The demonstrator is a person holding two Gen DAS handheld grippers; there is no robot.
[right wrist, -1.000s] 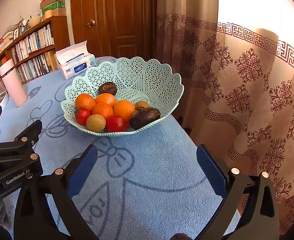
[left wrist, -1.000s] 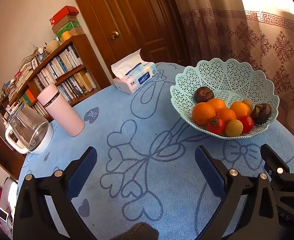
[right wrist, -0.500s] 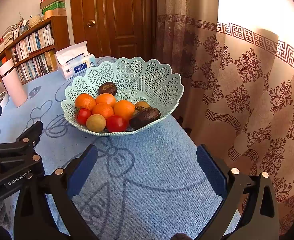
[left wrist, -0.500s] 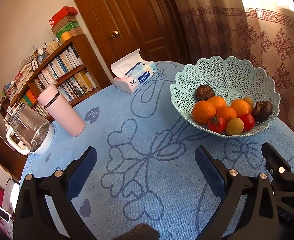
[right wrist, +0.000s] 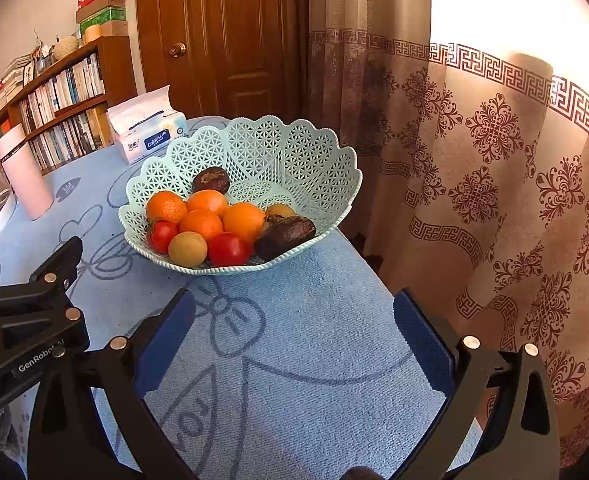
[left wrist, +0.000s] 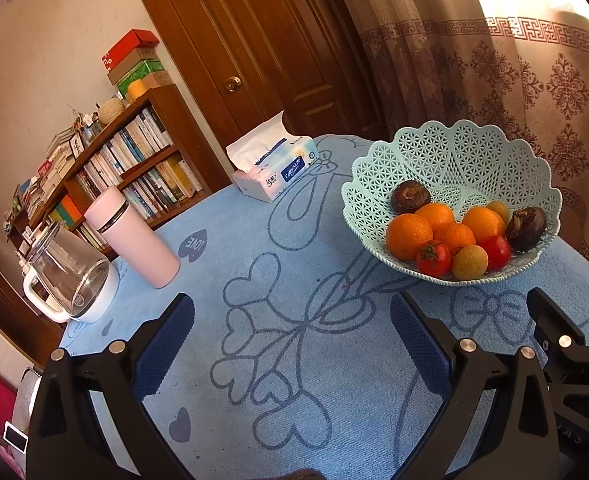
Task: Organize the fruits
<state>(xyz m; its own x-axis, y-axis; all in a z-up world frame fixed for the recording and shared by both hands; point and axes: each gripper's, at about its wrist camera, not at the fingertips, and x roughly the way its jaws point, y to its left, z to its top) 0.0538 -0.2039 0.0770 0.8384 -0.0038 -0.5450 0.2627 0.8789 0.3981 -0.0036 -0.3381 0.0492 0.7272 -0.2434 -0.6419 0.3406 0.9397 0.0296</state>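
Note:
A pale green lattice fruit basket (left wrist: 454, 152) (right wrist: 278, 148) stands on the blue tablecloth. It holds several oranges (left wrist: 408, 236) (right wrist: 166, 207), two red tomatoes (left wrist: 433, 259) (right wrist: 228, 249), yellowish round fruits (left wrist: 469, 263) (right wrist: 187, 249) and two dark brown fruits (left wrist: 409, 196) (right wrist: 284, 232). My left gripper (left wrist: 292, 320) hovers open over bare cloth, left of and nearer than the basket. My right gripper (right wrist: 294, 320) is open too, with nothing between its fingers, just in front of the basket. Each view shows the other gripper's frame at its edge.
A tissue pack (left wrist: 274, 170) lies behind the basket. A pink flask (left wrist: 132, 240) and a glass kettle (left wrist: 68, 276) stand at the table's left. Behind are a bookshelf (left wrist: 126, 160), a wooden door (left wrist: 254, 40) and a patterned curtain (right wrist: 494, 140) past the table's right edge.
The left wrist view has drifted slightly, so the basket sits a little higher and further right in it. The right wrist view is nearly unchanged. Both grippers stay open.

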